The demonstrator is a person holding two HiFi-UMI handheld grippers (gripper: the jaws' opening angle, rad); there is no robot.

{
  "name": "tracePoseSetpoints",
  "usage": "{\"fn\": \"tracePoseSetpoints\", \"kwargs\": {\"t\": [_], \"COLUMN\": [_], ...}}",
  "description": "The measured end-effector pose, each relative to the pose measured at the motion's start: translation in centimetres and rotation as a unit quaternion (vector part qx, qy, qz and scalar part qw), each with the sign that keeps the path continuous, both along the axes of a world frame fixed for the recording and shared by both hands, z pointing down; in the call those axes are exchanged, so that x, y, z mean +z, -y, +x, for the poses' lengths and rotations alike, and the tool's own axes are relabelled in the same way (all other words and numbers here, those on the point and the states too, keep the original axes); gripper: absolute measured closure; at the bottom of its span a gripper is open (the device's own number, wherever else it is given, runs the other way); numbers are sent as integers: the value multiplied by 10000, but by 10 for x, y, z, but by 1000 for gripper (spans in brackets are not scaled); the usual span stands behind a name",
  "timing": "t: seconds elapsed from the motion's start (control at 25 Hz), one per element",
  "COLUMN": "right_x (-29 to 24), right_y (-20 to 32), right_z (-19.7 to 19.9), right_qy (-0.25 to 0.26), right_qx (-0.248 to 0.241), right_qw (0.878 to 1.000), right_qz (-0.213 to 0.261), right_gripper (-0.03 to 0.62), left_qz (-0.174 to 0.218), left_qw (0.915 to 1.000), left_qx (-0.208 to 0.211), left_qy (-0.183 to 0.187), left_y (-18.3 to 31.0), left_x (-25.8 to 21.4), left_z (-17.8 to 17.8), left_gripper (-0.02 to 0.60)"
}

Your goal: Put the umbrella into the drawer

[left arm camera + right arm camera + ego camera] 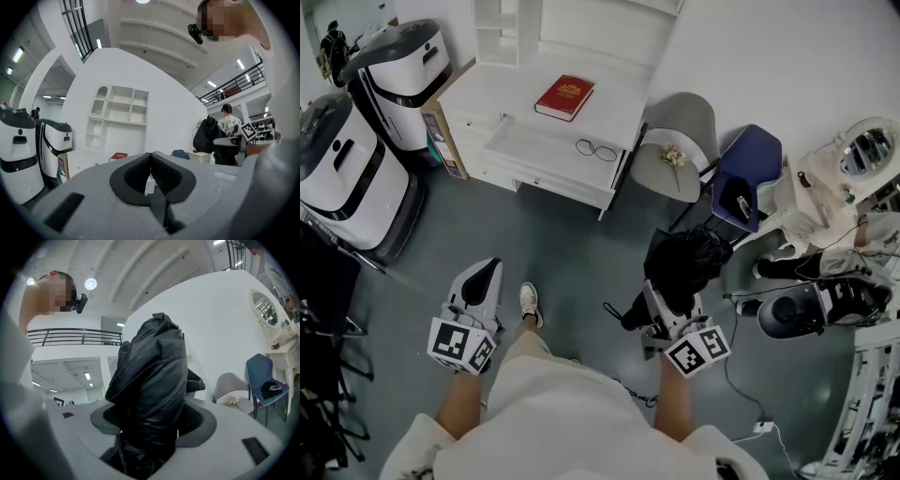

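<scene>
A folded black umbrella stands up between the jaws of my right gripper, which is shut on it; its strap dangles toward the floor. My left gripper is shut, pads touching, with nothing in it. Both grippers hang level over the grey floor, well short of the white desk. The desk's drawer stands pulled open, showing a pale bottom, with black glasses at its right end.
A red book lies on the desk top. Two white-and-black machines stand at the left. A grey chair, a blue chair and a white vanity with a round mirror stand at the right. Cables trail over the floor.
</scene>
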State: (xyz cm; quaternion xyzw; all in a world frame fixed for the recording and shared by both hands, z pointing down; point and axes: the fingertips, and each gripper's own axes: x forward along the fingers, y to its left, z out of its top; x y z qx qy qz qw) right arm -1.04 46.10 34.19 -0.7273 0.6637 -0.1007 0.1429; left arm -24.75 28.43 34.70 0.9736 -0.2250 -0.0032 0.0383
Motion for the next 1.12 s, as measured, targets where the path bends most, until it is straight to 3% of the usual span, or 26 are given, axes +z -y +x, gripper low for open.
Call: {"fn": "tracePoseSetpoints", "kwargs": {"t": [0.2,0.4,0.68,0.84,1.12], "right_x": [9,6,-12,-6,8], "right_y": [52,138,252,282,313], "right_z": [33,68,90,99,143], "right_qy": [44,73,217,234,361], "right_qx": [277,454,498,558,549], "right_qw": [9994,9984,9980,9971,9960], "right_qz": [-195,-326,-334,-453,-604], "right_gripper": [299,299,299,299,299], "left_qz": [-226,-167,-324,-455,-498], "left_qw": [9992,9979,9952,9943,9925], "left_qx": [337,630,924,966,1116], "left_qy": [53,-3,-41,-66,-58], "left_y": [64,157,260,296,312], "left_x": [21,16,14,20,21], "left_z": [44,91,126,144,194], "left_gripper": [568,566,568,566,566]}}
